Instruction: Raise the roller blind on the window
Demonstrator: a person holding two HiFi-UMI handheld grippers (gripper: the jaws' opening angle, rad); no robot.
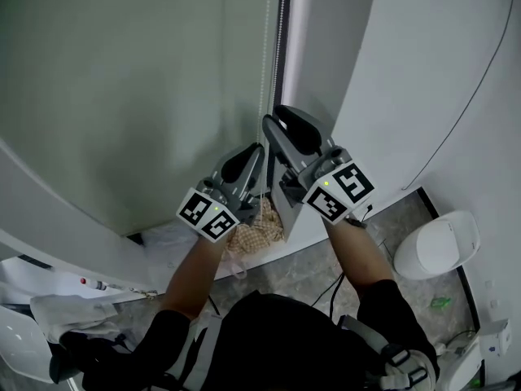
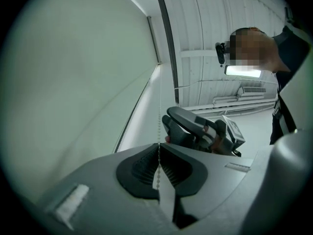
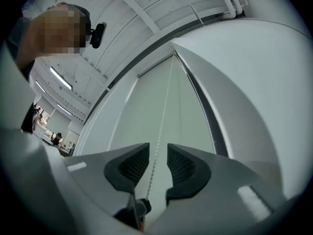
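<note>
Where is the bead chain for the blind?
In the head view, the bead chain hangs in the middle, just left of the dark window frame, and runs down into the left tool, which pinches it.

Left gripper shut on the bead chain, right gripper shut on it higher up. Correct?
No: the right gripper is open; the right gripper view shows the bead chain passing between its spread jaws, unclamped. The left gripper is shut on it, lower down.

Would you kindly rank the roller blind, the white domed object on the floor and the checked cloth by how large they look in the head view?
Largest: roller blind, by far.
Next: white domed object.
Smallest: checked cloth, though it is partly hidden, so its full extent is unsure.
</note>
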